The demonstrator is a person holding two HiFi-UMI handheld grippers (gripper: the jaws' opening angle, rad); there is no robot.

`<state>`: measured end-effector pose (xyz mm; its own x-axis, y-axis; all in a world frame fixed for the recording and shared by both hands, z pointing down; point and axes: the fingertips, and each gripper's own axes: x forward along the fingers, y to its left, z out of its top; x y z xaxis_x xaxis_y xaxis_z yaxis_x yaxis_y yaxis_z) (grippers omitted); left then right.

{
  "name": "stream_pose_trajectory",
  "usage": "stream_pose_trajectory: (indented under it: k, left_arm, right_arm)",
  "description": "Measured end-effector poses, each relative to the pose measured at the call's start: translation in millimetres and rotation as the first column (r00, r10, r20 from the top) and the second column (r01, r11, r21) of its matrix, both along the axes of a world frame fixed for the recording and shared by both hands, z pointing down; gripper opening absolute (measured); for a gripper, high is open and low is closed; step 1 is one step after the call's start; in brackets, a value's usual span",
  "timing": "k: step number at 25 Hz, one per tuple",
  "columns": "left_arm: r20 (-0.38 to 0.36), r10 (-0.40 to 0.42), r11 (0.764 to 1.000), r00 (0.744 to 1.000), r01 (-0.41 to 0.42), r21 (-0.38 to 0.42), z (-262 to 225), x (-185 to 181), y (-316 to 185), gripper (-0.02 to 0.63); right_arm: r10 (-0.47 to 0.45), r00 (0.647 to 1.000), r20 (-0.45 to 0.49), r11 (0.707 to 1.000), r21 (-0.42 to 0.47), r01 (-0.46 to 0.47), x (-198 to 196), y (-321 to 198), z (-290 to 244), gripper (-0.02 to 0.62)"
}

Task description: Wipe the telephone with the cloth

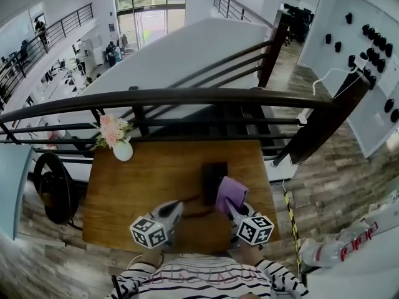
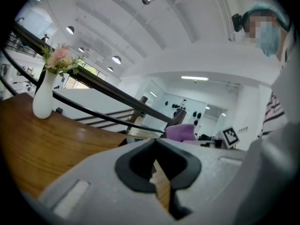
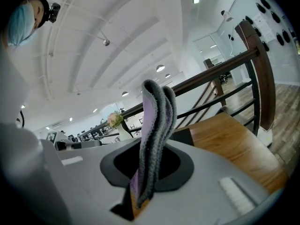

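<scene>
The right gripper (image 3: 148,175) pinches the soft, limp cloth (image 3: 158,121) (light, folded) beside the telephone (image 1: 213,173); the left gripper (image 2: 160,170) is closed, empty.

A black-and-white striped long-sleeved top (image 1: 199,280) covers the person. The left tongs (image 1: 179,204) and right tongs (image 1: 227,205) are pale grey with black-lined throats, each bearing a cube (image 1: 149,231) of black-and-white square markers.

Wooden table (image 1: 156,176) with vase (image 1: 123,151) and telephone (image 1: 212,170)
</scene>
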<state>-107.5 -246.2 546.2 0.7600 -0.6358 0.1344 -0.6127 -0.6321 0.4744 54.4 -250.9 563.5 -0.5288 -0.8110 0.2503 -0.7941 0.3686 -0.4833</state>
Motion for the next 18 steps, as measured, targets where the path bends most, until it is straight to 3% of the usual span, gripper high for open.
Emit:
stream_pose_trajectory:
  k: [10, 18]
  left_arm:
    - [-0.010, -0.063, 0.998, 0.998, 0.063, -0.018, 11, 25, -35, 0.000]
    - [0.003, -0.113, 0.993, 0.994, 0.113, -0.017, 9, 22, -37, 0.000]
  right_arm:
    - [-0.080, 0.996, -0.027, 0.997, -0.024, 0.079, 14, -62, 21, 0.052]
    - [-0.147, 0.988, -0.037, 0.989, -0.041, 0.145, -4, -95, 29, 0.052]
